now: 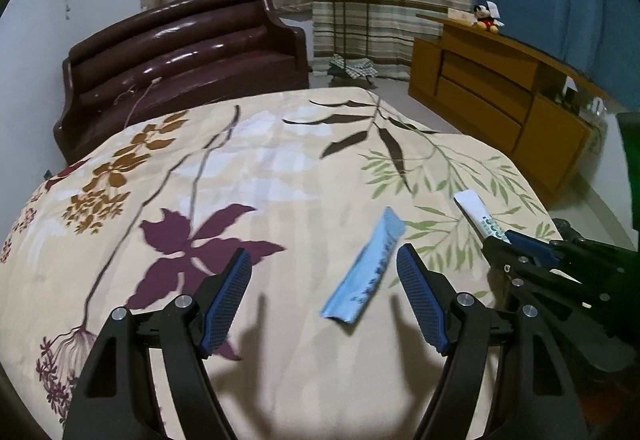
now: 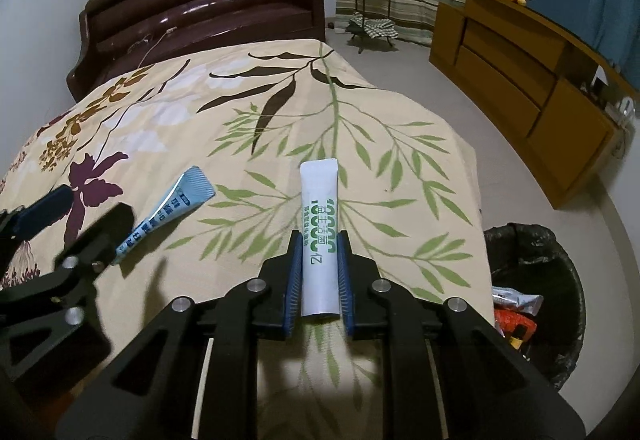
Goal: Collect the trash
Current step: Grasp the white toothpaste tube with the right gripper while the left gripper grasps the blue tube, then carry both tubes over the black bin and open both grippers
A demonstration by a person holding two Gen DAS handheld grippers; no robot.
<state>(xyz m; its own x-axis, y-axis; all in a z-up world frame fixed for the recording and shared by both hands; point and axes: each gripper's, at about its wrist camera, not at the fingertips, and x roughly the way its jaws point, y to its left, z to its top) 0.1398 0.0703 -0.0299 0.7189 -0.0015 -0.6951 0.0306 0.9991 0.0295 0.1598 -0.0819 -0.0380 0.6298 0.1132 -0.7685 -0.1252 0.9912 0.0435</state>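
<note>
On the far left, our left gripper (image 1: pixel 324 292) hangs over the floral bedspread (image 1: pixel 280 167) with its jaws wide apart and nothing between the pads. The blue sachet (image 1: pixel 366 268) lies flat on the cloth just inside the right-hand finger, so the gripper looks off-centre for a pick. We judge it should slide right until the sachet sits midway, then come down and close across the narrow width, pads low enough to catch the thin foil without pinching the fabric.

Moving right, our right gripper (image 2: pixel 319 272) has its jaws closed tight on the white sachet (image 2: pixel 319 232), gripping the lower half while the top sticks out forward over the bedspread. The hold looks square and secure.

Furthest right, the black bin (image 2: pixel 560 280) stands on the floor beside the bed, already holding wrappers. We would lift the white sachet clear, carry it over the rim, and only then release.
</note>
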